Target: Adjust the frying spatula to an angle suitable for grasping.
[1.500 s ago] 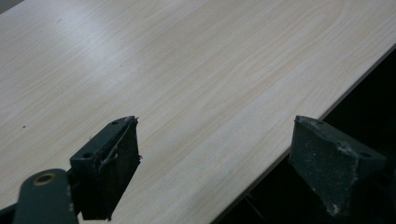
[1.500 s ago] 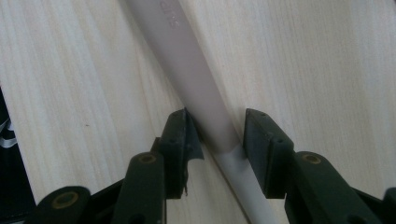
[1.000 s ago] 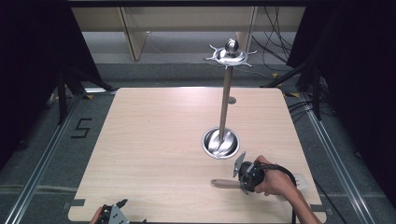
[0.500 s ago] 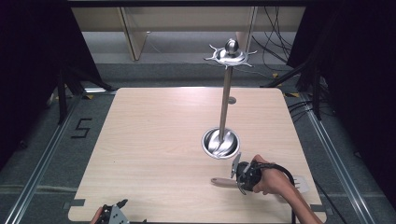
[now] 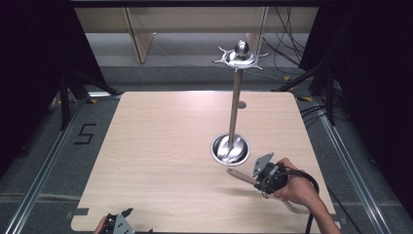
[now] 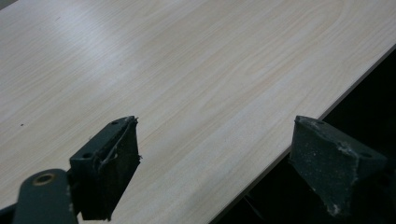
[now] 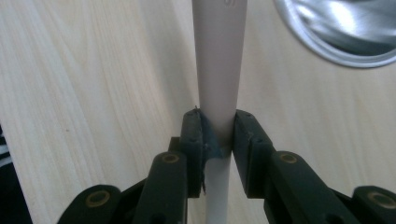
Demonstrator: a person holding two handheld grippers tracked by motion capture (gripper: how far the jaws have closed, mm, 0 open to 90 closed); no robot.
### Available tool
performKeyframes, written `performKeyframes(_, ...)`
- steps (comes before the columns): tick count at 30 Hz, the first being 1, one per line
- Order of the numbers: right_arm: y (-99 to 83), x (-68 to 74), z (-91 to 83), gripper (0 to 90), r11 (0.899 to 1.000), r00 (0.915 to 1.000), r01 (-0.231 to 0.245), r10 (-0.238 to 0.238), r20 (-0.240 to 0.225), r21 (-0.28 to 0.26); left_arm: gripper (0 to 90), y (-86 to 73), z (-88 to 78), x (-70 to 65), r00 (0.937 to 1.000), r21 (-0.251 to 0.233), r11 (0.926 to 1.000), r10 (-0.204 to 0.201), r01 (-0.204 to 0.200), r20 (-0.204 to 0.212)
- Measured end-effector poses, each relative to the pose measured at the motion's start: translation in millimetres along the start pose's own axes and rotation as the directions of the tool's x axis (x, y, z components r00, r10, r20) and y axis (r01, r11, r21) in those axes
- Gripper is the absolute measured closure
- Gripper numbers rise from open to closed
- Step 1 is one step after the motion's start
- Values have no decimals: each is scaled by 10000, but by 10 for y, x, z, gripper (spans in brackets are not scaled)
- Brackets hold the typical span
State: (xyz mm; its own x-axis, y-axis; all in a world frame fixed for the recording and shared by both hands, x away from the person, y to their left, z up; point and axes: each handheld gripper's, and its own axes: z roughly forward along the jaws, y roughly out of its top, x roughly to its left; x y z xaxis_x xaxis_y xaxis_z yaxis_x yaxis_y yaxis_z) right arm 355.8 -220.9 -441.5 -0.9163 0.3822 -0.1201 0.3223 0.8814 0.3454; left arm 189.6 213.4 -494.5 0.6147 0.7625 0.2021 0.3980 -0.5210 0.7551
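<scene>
A pale beige utensil handle (image 5: 238, 175) sticks out to the left of my right gripper (image 5: 259, 179), near the table's front right. In the right gripper view the two black pads are pressed on both sides of this handle (image 7: 219, 60), so my right gripper (image 7: 218, 128) is shut on it. The utensil's far end is hidden. A tall steel stand (image 5: 234, 105) with a round base (image 5: 230, 148) and a hooked crown rises just behind. My left gripper (image 5: 122, 220) rests at the front left edge, and in its own view my left gripper (image 6: 215, 130) is open with nothing between the jaws.
The light wooden table (image 5: 160, 146) has its front edge running under the left jaws (image 6: 280, 149). The steel base's rim (image 7: 345, 42) lies close to the held handle. Dark floor, rails and cables surround the table; shelving stands behind.
My right hand has risen a little and drifted right, taking the beige handle with it; the handle's free end now sits higher. The left gripper has stayed put.
</scene>
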Motion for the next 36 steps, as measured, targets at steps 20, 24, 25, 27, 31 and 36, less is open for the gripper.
performKeyframes(20,-337,-212,-750,756,9299,9860,-1237,1544,624,-3463,150,-1,3,-9,9997,-156,9996,-231,232,76)
performKeyframes(24,-379,-270,-875,755,8962,9804,-1565,1918,446,-4151,149,-5,24,-3,10000,-216,9998,-22,20,-63)
performKeyframes(25,-383,-266,-890,756,8857,9773,-1741,2091,350,-4305,149,-7,12,-6,9998,-256,9995,-177,174,-130)
performKeyframes(27,-387,-291,-903,756,8798,9782,-1675,2046,365,-4448,149,-8,25,-10,9995,-368,9988,-314,315,40)
performKeyframes(31,-345,-339,-961,756,8406,9726,-1880,2312,226,-5080,149,-11,30,0,9999,-200,9997,-104,103,-36)
performKeyframes(36,-271,-371,-1057,755,7927,9682,-2058,2503,-14,-5738,149,-7,13,-7,9996,-256,9993,-256,258,80)
